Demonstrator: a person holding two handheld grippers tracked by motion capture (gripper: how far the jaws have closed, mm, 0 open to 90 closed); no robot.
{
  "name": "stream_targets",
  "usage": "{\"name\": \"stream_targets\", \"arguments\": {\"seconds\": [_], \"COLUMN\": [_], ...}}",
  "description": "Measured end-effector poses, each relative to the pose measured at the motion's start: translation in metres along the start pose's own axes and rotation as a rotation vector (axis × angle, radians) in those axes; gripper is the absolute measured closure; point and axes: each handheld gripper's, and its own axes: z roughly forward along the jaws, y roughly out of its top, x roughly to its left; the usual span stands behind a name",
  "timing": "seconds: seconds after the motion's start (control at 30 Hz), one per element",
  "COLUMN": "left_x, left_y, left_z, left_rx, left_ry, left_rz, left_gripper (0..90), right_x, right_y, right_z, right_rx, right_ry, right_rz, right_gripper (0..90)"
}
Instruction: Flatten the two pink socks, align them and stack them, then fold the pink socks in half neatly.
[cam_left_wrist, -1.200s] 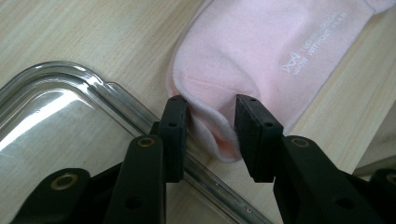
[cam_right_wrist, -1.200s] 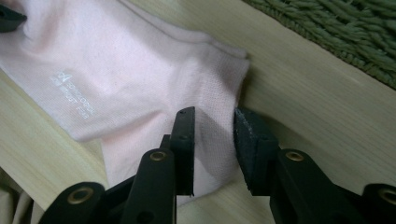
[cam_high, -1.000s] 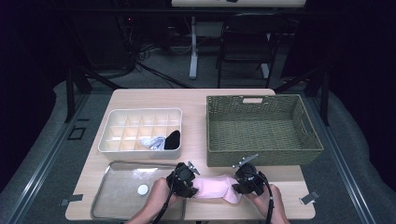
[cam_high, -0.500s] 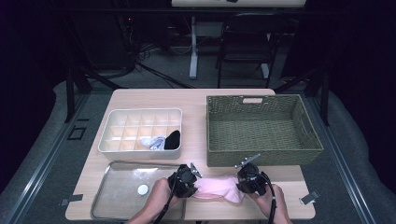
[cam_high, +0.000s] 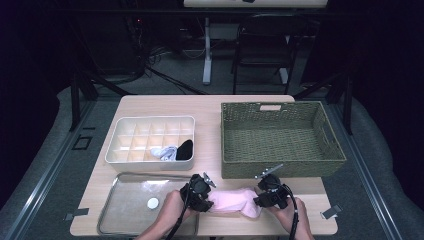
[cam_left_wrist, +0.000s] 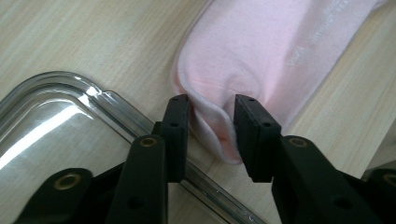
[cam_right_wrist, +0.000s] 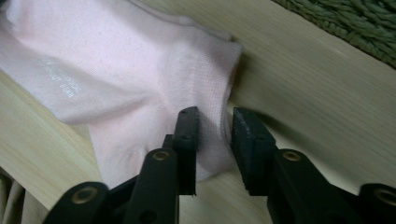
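A dark room with a chair and cables lies behind a pale wooden bench (cam_high: 165, 102). On the bench, toward the far right, sits a large green woven basket (cam_high: 280, 137); at the left is a white divided organiser (cam_high: 150, 140) with a dark sock and a light one in its near compartments, and nearer the person a clear tray (cam_high: 125, 205) holding a small white disc.

The pink sock (cam_high: 235, 201) lies flat on the bench's near edge, just in front of the basket, its long axis running left to right between the two hands. The left gripper (cam_high: 200, 192) is at the sock's left end, beside the tray's corner; its jaws have just been opening, and a fold of the hem (cam_left_wrist: 212, 126) stands between them with some slack, no longer firmly pinched. The right gripper (cam_high: 270, 195) is at the opposite end; its jaws have also just been opening, spread a little with the sock's end (cam_right_wrist: 212, 135) between them. Each hand is equally near its own end, so any lift or fold likely starts from both ends together.
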Motion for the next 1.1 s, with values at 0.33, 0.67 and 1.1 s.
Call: {"name": "stream_targets", "arguments": {"seconds": [0.33,0.67,1.1], "left_x": [-0.002,-0.001,-0.002], "left_y": [0.0,0.003,0.006], "left_z": [0.002,0.006,0.008], "left_rx": [-0.004,-0.047,-0.071], "left_ry": [0.002,-0.024,-0.036], "left_rz": [0.024,-0.009,-0.022], "left_gripper": [79.4,79.5,79.5], "right_x": [-0.004,-0.009,-0.007], "right_y": [-0.001,-0.004,-0.002], "right_z": [0.0,-0.021,-0.032], "right_rx": [-0.002,-0.063,-0.112], "right_ry": [0.077,0.117,0.243], "right_rz": [0.031,0.055,0.067], "right_gripper": [81.3,81.2,81.1]}}
